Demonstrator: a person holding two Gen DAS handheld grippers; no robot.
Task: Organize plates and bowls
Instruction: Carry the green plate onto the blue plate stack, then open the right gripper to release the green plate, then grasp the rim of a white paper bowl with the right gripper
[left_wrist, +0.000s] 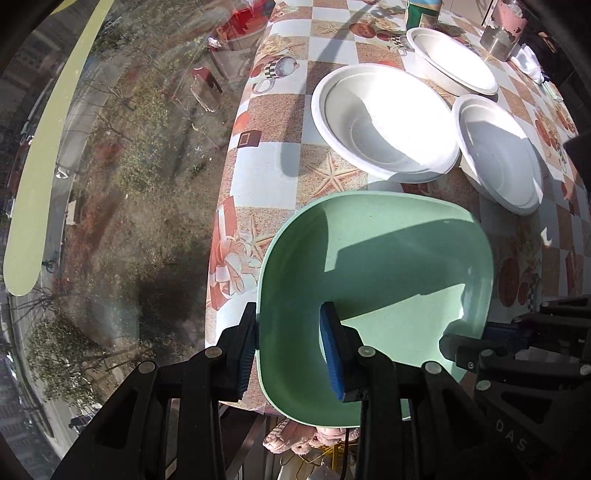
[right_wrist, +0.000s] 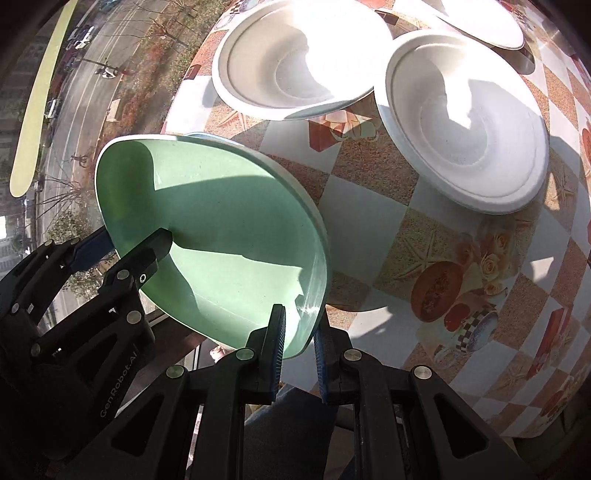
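Free table surface: a strip of checked tablecloth (left_wrist: 266, 166) runs down the left of the left wrist view, between the table edge and the dishes. In the right wrist view, the lower right of the frame is bare cloth.

Obstacles: three white bowls (left_wrist: 384, 122) occupy the upper right of the left wrist view; the two nearer ones sit just beside each other, with only a narrow gap between them. A green plate (left_wrist: 376, 295) fills the lower centre and overhangs the table edge. A green container (left_wrist: 421, 14) and a metal cup (left_wrist: 498, 40) stand along the top edge. A window pane (left_wrist: 110, 184) bounds the left side.
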